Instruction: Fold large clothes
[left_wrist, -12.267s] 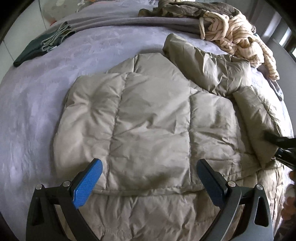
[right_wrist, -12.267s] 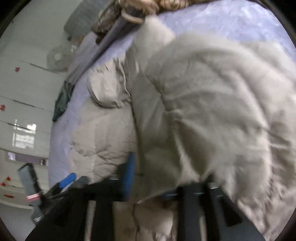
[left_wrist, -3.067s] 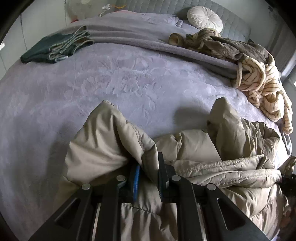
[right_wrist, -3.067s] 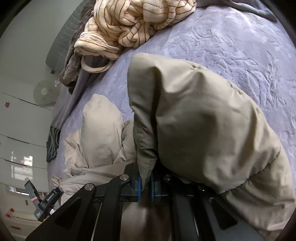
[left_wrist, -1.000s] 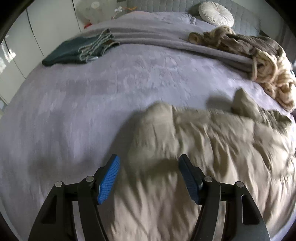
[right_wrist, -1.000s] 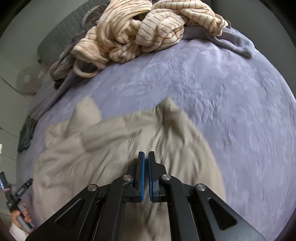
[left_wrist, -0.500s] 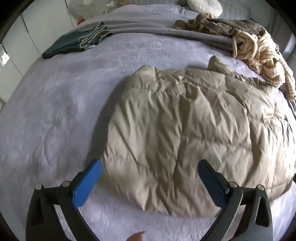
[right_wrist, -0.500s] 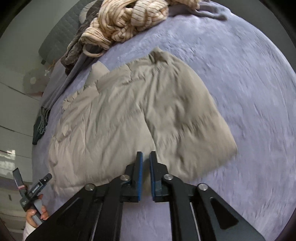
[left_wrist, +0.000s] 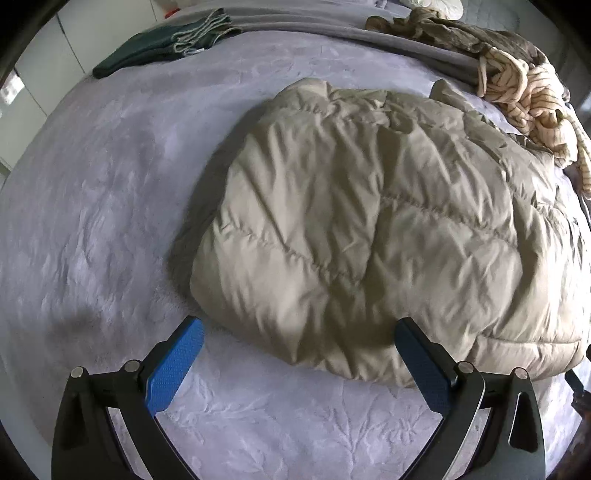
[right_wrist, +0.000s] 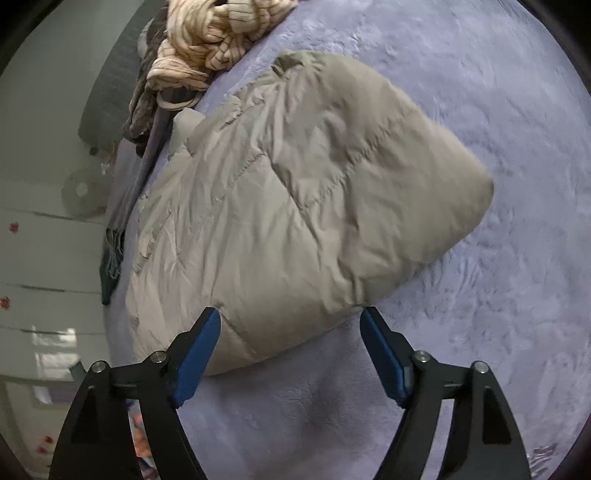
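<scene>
A beige quilted puffer jacket lies folded in a rough rectangle on the lilac bedspread. It also shows in the right wrist view. My left gripper is open and empty, just short of the jacket's near left edge. My right gripper is open and empty, its fingers either side of the jacket's near right corner, not touching it.
A striped cream garment and a brown one are heaped at the far right of the bed. A folded dark green cloth lies far left. White cupboards stand beside the bed.
The right gripper has opened from shut. Both grippers have moved in closer to the jacket's near edge. The jacket itself lies as it did half a second ago.
</scene>
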